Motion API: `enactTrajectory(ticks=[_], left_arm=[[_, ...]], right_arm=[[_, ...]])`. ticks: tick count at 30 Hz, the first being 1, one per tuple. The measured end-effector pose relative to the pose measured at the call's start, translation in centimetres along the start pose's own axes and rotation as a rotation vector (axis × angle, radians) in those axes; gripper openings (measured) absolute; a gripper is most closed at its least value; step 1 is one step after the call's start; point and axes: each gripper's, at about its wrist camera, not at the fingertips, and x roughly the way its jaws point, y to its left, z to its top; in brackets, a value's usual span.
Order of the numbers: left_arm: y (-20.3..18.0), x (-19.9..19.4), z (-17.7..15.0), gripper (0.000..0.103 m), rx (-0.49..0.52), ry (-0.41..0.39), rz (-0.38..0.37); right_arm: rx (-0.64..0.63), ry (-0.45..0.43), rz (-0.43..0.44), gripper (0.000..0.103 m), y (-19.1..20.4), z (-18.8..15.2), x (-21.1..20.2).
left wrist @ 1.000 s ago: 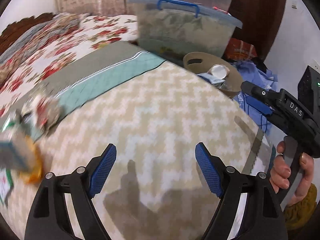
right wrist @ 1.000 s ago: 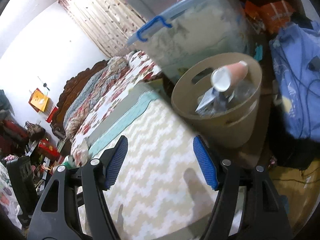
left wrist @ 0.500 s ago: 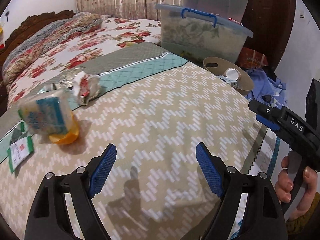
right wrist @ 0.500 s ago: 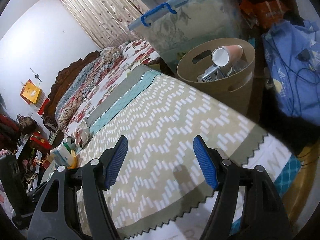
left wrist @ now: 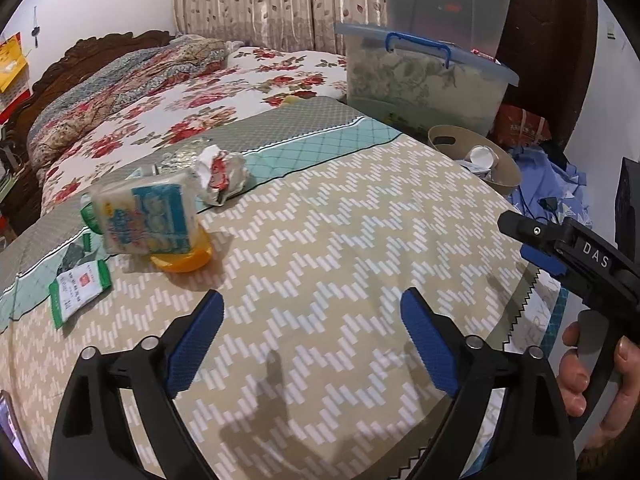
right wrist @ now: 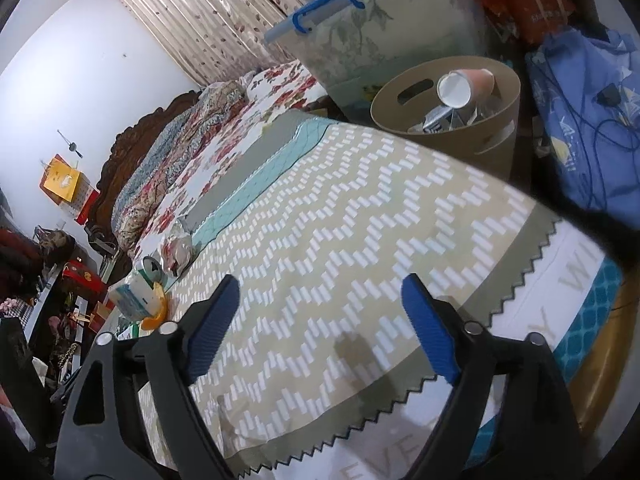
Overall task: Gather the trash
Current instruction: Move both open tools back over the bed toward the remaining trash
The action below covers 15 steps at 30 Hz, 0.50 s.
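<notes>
Trash sits in a cluster on the far left of the zigzag blanket in my left wrist view: a tissue pack leaning on an orange lid, a crumpled wrapper just behind it, a green-edged sachet nearer me. My left gripper is over bare blanket, jaws opening, nothing between them, well apart from the cluster. Tan bin is beyond the blanket's far right edge with a paper cup in it. The right gripper shows at the right edge, held by a hand.

Right wrist view: my right gripper jaws are opening too, empty, over the blanket near its zigzag-cut hem. Bin is ahead to the right, holding the cup and other scraps. Tissue pack and wrapper lie far left. Lidded storage tub stands behind the bin.
</notes>
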Motion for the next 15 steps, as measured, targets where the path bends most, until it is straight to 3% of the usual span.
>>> enactTrajectory(ticks=[5, 15], left_arm=[[1.2, -0.1, -0.4, 0.094, -0.033, 0.013, 0.012], [3.0, 0.3, -1.1, 0.094, -0.083, 0.055, 0.044]], right_arm=[[0.034, 0.030, -0.019, 0.099, 0.4, -0.7, 0.4], [0.034, 0.057, -0.051, 0.099, 1.8, -1.7, 0.5]])
